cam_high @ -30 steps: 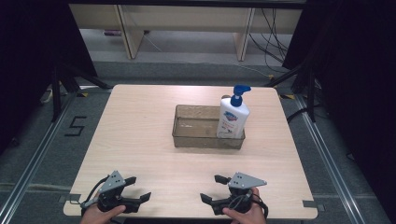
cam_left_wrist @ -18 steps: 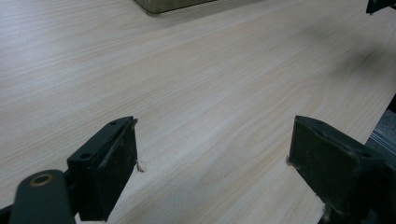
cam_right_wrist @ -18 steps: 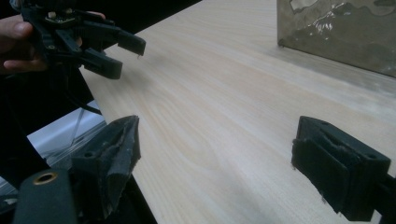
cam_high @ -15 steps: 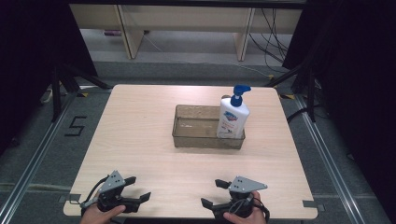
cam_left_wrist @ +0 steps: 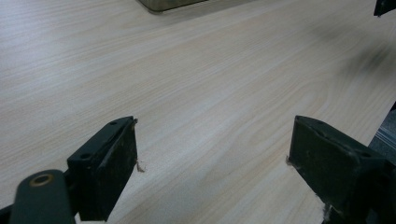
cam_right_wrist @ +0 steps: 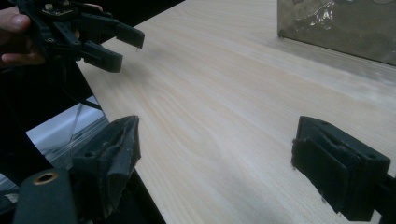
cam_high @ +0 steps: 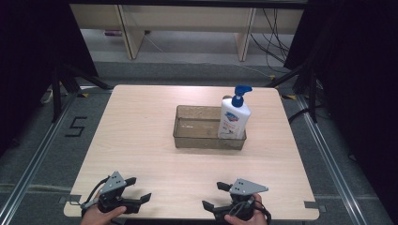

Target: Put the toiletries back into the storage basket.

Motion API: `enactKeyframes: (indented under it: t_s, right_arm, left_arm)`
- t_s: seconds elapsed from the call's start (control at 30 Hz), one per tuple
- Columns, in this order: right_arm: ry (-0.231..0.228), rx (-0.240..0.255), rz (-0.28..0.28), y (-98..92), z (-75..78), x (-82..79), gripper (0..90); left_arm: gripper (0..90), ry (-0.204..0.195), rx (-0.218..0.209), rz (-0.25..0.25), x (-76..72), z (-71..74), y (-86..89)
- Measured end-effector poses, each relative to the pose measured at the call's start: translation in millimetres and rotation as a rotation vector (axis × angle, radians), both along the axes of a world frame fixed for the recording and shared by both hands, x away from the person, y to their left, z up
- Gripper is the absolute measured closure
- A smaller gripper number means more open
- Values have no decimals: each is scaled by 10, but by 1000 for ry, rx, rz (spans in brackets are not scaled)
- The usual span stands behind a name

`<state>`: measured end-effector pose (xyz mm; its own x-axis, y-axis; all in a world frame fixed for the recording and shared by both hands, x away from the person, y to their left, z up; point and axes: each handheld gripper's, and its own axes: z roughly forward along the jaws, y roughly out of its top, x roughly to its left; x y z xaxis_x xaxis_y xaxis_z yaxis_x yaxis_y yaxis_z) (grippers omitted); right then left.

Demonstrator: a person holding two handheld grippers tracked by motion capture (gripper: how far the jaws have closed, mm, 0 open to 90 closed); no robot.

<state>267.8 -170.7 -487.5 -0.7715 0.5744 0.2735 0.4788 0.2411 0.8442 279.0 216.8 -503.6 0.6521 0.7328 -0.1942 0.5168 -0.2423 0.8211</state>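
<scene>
A white pump bottle (cam_high: 233, 117) with a blue pump head stands upright in the right end of a clear brownish tray (cam_high: 187, 137) at the table's middle. My left gripper (cam_high: 137, 190) rests near the front left edge of the table, jaws wide open and empty; the same gripper (cam_left_wrist: 212, 172) faces bare wood. My right gripper (cam_high: 217, 196) sits near the front edge right of centre, open and empty. In the right gripper view, this gripper (cam_right_wrist: 215, 165) points left across the table, with the left gripper (cam_right_wrist: 122, 45) in a hand farther off and the tray (cam_right_wrist: 336, 28) at the top right.
The light wooden table (cam_high: 141, 131) stands on a grey floor with metal rails on both sides. Wooden shelving legs and cables lie beyond the far edge. A "5" mark is on the floor (cam_high: 75, 126) to the left.
Both grippers shifted slightly at the front edge; the right one drew a little closer to the edge. The bottle and tray have not moved.
</scene>
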Motion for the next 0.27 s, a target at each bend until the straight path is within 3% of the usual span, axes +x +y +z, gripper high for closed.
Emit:
enactKeyframes:
  t_s: [0.17,0.23,0.27]
  right_arm:
    - [4,-12,-10,-1,3,-10,156]
    - [-17,-22,-10,-12,-5,12,157]
    - [45,-12,-24,-1,10,-25,158]
  left_arm:
    - [147,5,17,15,0,0,4]
    - [147,5,27,15,3,-4,5]
    - [147,4,20,12,10,-14,4]
